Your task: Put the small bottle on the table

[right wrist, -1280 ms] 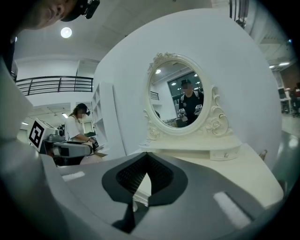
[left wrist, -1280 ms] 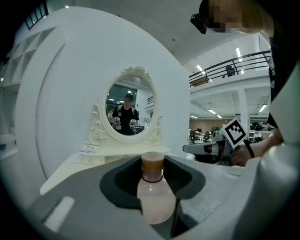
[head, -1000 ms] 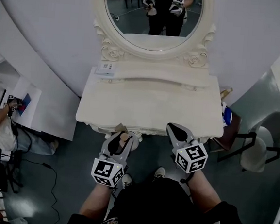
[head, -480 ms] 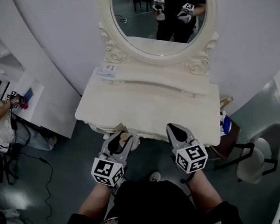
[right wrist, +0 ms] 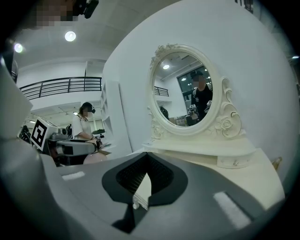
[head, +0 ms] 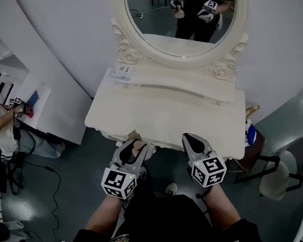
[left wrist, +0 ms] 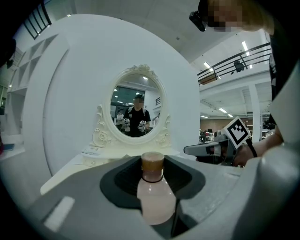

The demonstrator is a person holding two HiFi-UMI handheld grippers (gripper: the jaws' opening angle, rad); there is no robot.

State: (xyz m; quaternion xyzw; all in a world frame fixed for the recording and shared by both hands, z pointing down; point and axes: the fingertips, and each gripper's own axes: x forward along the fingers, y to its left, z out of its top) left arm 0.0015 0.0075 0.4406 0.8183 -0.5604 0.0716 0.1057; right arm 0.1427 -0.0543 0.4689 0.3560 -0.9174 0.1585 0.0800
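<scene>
Looking down in the head view, the left gripper [head: 132,152] sits at 7 o'clock off the cream table [head: 167,119], just outside its front edge. Its 2 jaws pinch the small bottle [head: 134,149], which hangs in the air near that edge, not on the tabletop. The right gripper [head: 190,143] is at 5 o'clock, its tip at the front edge, well apart from the left one. An oval mirror [head: 184,20] stands at 12 o'clock. In the left gripper view the pale pink bottle stands upright, clamped by its body, its brown cap rising above the pads; the mirror lies straight beyond and the right gripper at 3 o'clock. In the right gripper view the jaws are pressed together with nothing between them, the mirror at 1 o'clock, the left gripper at 9 o'clock
</scene>
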